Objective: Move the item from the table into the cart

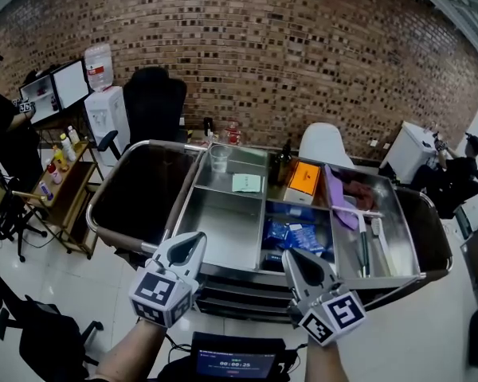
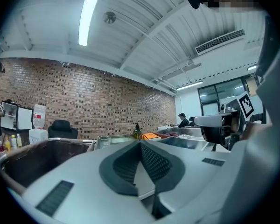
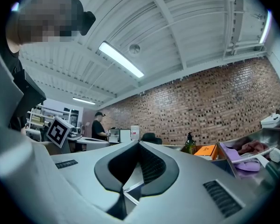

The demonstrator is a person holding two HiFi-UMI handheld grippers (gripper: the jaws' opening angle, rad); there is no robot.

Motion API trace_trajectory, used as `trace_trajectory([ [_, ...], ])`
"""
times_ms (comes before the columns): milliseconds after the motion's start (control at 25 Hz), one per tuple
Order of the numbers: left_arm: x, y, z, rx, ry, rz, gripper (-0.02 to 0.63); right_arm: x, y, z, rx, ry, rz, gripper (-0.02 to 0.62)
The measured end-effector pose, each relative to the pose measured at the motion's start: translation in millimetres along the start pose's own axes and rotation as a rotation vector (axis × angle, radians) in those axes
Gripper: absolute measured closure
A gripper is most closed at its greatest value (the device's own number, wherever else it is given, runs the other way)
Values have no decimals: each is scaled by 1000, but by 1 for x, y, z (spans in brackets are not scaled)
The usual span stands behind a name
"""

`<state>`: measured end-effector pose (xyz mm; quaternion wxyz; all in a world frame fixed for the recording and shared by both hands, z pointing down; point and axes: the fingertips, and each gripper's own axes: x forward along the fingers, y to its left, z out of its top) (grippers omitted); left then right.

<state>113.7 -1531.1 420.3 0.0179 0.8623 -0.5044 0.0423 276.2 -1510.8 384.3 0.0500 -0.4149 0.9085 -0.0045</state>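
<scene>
A steel cart (image 1: 231, 233) with several compartments stands in front of me, a dark bin (image 1: 139, 189) at its left end. It holds a clear cup (image 1: 220, 157), a pale green card (image 1: 246, 183), a dark bottle (image 1: 284, 164), an orange box (image 1: 304, 179), blue packets (image 1: 295, 235), a purple item (image 1: 338, 201) and a brush (image 1: 377, 237). My left gripper (image 1: 197, 237) (image 2: 140, 143) hovers shut and empty at the cart's near edge. My right gripper (image 1: 291, 255) (image 3: 139, 143) is beside it, also shut with nothing held. Both point level towards the brick wall.
A second dark bin (image 1: 432, 233) hangs at the cart's right end. Behind the cart stand a black chair (image 1: 155, 102), a white chair (image 1: 325, 144) and a water dispenser (image 1: 103, 94). A shelf with bottles (image 1: 64, 165) is at the left. A small screen (image 1: 235, 364) sits below my hands.
</scene>
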Motion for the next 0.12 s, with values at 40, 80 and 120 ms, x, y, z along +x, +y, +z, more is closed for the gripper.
trace_trajectory([
  [40,0,2,0,-1,-1,2,606,1,0,-1,1,0,-1,592],
  [80,0,3,0,-3,-1,4,606,3,1,-2,2,1,-1,592],
  [120,0,5,-1,-4,-2,6,606,4,1,-3,2,2,-1,592],
])
